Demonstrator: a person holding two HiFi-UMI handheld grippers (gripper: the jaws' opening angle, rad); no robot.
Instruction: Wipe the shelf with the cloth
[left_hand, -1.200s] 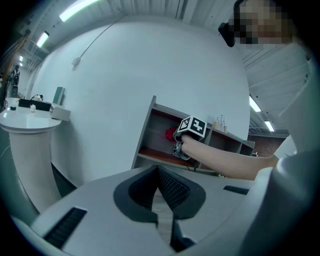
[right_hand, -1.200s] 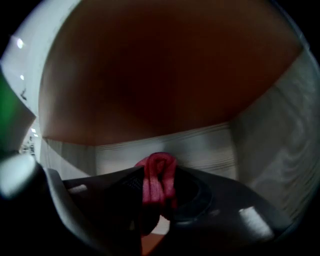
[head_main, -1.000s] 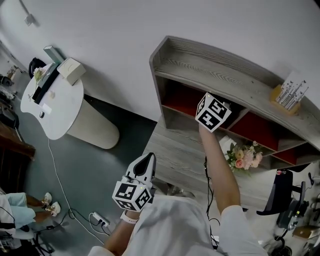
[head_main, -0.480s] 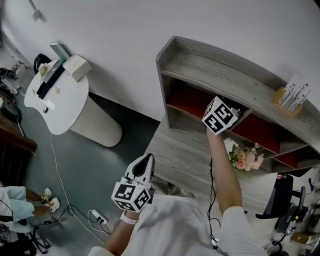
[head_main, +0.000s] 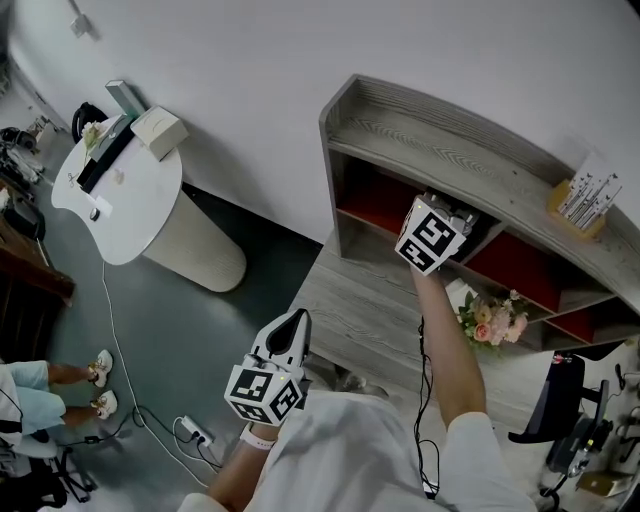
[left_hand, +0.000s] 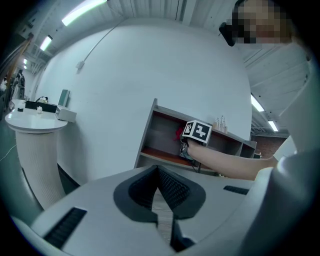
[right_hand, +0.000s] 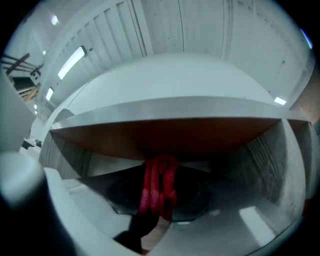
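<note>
The grey wooden shelf (head_main: 430, 130) has red-lined compartments below its top board. My right gripper (head_main: 442, 222) reaches into the upper left compartment, with its marker cube at the opening. In the right gripper view the right gripper (right_hand: 159, 200) is shut on a bunched red cloth (right_hand: 160, 185), under the brown underside of the board above (right_hand: 175, 132). The left gripper view shows the cloth (left_hand: 180, 134) as a red patch beside the cube, inside the shelf (left_hand: 160, 135). My left gripper (head_main: 296, 320) hangs low near my body, away from the shelf. Its jaws (left_hand: 159, 175) are shut with nothing between them.
A lower grey ledge (head_main: 365, 305) juts out under the compartments. Pink flowers (head_main: 490, 318) stand on it to the right. A pen holder (head_main: 580, 195) sits on the top board. A round white table (head_main: 115, 195) stands at the left, with cables (head_main: 195, 435) on the floor.
My right gripper has shifted a little leftward in the compartment with the cloth, and its cube has turned. The left gripper has stayed put.
</note>
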